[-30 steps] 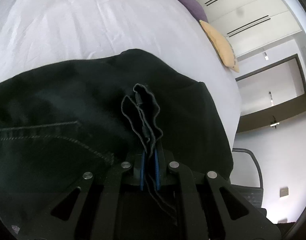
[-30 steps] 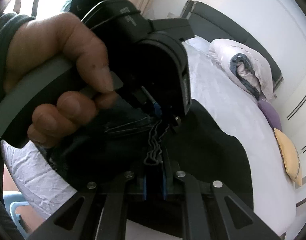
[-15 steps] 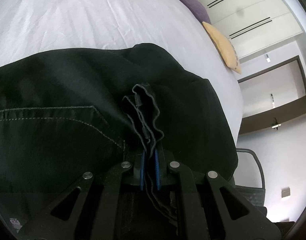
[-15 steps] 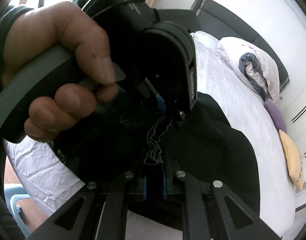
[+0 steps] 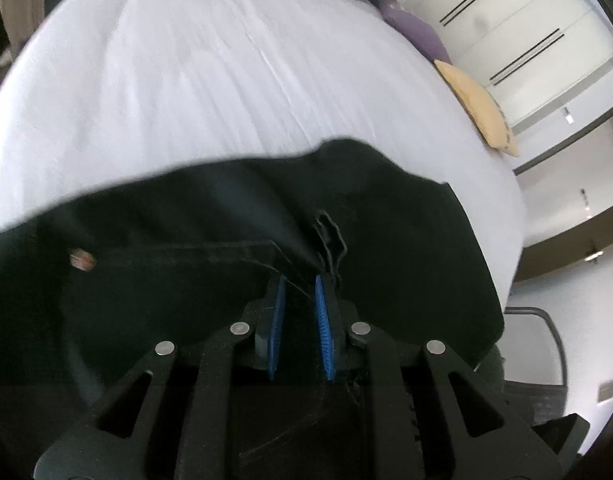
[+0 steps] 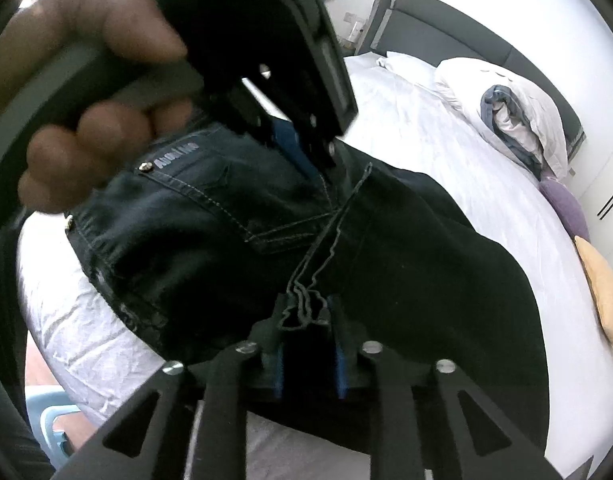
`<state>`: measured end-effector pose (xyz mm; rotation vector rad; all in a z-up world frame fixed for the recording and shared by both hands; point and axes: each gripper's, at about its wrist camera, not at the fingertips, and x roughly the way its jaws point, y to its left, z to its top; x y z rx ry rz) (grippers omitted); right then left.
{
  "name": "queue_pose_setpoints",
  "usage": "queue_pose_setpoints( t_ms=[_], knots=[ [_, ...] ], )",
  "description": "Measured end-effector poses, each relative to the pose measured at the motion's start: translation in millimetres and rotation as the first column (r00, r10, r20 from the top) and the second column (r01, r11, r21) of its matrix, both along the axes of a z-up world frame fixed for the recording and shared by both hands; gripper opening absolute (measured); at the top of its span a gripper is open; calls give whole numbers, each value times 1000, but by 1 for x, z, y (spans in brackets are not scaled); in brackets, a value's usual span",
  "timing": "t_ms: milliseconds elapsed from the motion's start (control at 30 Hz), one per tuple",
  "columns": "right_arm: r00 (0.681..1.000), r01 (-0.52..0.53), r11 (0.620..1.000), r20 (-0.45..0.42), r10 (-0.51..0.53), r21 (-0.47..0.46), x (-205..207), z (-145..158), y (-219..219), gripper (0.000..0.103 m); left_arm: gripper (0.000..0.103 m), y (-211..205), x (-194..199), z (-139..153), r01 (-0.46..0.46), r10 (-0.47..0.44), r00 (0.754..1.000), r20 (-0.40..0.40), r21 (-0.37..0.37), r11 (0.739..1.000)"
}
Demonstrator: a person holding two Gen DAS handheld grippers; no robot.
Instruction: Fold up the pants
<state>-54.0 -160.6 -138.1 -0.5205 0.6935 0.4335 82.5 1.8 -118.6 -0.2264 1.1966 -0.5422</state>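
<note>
Now, view by view.

Left wrist view:
- pants (image 5: 210, 264): dark denim, lying folded on the white bed (image 5: 194, 80), near its front edge; pocket stitching and a rivet show at left.
- left gripper (image 5: 300, 280): blue pads parted w/ a narrow gap; the bunched hem edge sits just past the tips, at the right pad, not clamped as far as I can see.
- blur: cloth edge is smeared, so fine contact is hard to read.

Right wrist view:
- right gripper (image 6: 306, 320): pads apart, gap moderate; wavy stacked hem layers lie across the tips, loose btwn them rather than pinched (judgement).
- left gripper again: seen from the front, held in the person's hand (image 6: 78, 120), tip down at the pocket corner, touching or just above the denim, can't tell which.
- pants position: waistband w/ label toward the bed's near edge, leg part running away toward the pillows (image 6: 518, 120).

Step in hand (my read): letting go of the folded-over hem after laying it on the seat area.
- how to do well: open both sides evenly, back out straight along the fingers, low and slow, so pads don't drag the layers.
- check: hem edges stacked flush before leaving; a snagged layer would undo the fold.
</note>
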Motion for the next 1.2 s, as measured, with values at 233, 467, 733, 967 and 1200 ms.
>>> queue_pose_setpoints(
  t_ms=[233, 467, 733, 967, 1200],
  knots=[
    [992, -78, 968, -83, 100, 239, -14, 40, -36, 66, 15, -52, -12, 31, 107, -100, 991, 91, -78, 991],
    [949, 179, 705, -309, 60, 686, 60, 63, -215, 54, 15, -105, -32, -19, 212, -215, 976, -20, -114, 971],
    [859, 282, 487, -443, 255, 827, 190, 25, -292, 54, 15, -102, -33, -49, 187, -198, 979, -45, -189, 964],
    [769, 409, 511, -587, 253, 756, 223, -28, -290, 37, 15, -97, -38, -58, 175, -187, 982, -37, -223, 959],
    [729, 330, 604, -602, 325, 725, 149, -25, -278, 37, 15, -95, -39, -62, 112, -103, 993, 50, -220, 969]
  ],
)
